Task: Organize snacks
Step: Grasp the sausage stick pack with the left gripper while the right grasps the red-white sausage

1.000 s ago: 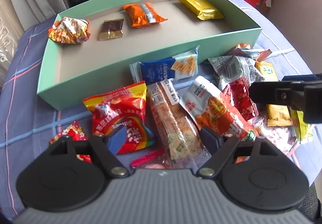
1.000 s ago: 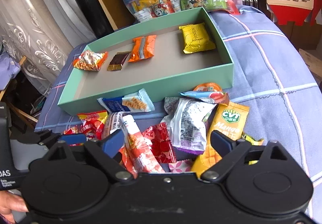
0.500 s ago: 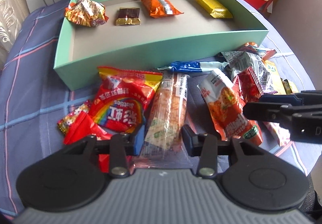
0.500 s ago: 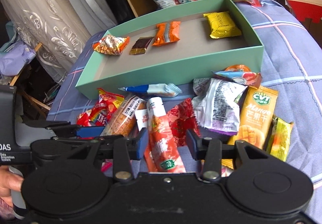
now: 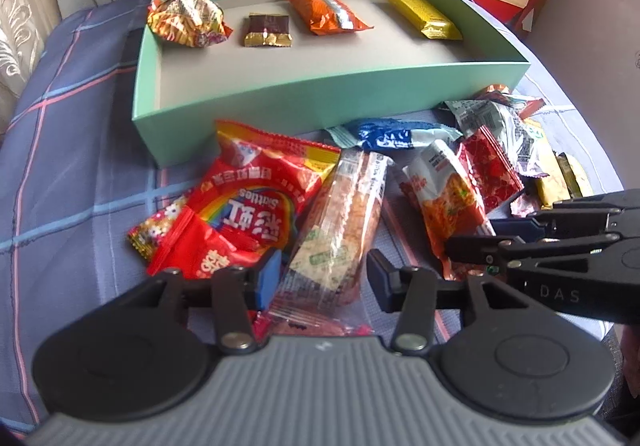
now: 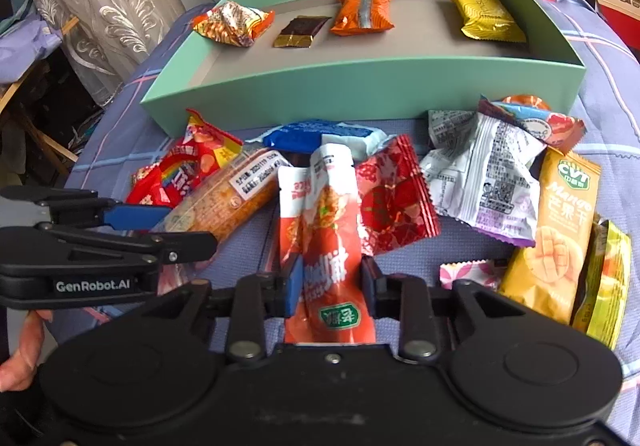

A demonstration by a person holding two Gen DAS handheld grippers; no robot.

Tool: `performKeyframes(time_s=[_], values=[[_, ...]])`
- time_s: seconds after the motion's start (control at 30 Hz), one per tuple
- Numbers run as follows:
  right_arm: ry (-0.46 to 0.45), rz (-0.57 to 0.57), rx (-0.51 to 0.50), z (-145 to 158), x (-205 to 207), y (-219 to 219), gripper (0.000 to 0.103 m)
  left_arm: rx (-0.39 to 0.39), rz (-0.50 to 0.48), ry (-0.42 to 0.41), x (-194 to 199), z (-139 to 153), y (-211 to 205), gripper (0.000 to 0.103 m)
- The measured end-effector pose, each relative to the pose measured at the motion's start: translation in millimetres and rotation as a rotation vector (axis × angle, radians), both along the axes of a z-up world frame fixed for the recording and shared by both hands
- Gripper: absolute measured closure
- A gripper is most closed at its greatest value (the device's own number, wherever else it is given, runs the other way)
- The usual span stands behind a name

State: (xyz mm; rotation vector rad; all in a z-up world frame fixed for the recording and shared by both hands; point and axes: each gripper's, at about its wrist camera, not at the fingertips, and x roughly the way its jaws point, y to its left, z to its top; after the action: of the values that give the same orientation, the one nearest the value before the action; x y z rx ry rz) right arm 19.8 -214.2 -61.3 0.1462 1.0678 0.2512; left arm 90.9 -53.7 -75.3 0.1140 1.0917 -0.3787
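While our left gripper (image 5: 322, 278) eases its jaws open around the clear-wrapped pastry bar (image 5: 344, 221), our right gripper (image 6: 330, 282) is closing on the red-orange pouch (image 6: 324, 242). Both lie before the green tray (image 6: 360, 81); we should squeeze gently and lift straight up.

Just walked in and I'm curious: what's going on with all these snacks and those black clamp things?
A person is sorting snacks into a mint-green cardboard box, a gripper in each hand. The right gripper is closing on a long red-orange snack pouch. The left gripper straddles a clear-wrapped brown pastry bar, its jaws opening slightly. Four snacks already lie in the box.
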Motion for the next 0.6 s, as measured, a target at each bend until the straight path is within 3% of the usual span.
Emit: performKeyframes(time_s=[0.17,0.33,0.37,0.6], values=[[0.035,0.015,0.003,1,-14,-14,0.079,0.005,-0.069,-0.034,3,7,-22,0.057],[0.052,0.003,0.0,3,-26,-28,0.079,0.047,-0.085,-0.037,13,-5,-43,0.061],[0.055,-0.001,-0.003,4,-27,-29,0.075,0.054,-0.077,-0.044,13,-5,-43,0.067],[0.026,0.008,-0.014,9,-26,-19,0.06,0.012,-0.072,0.003,-4,-2,-19,0.068]])
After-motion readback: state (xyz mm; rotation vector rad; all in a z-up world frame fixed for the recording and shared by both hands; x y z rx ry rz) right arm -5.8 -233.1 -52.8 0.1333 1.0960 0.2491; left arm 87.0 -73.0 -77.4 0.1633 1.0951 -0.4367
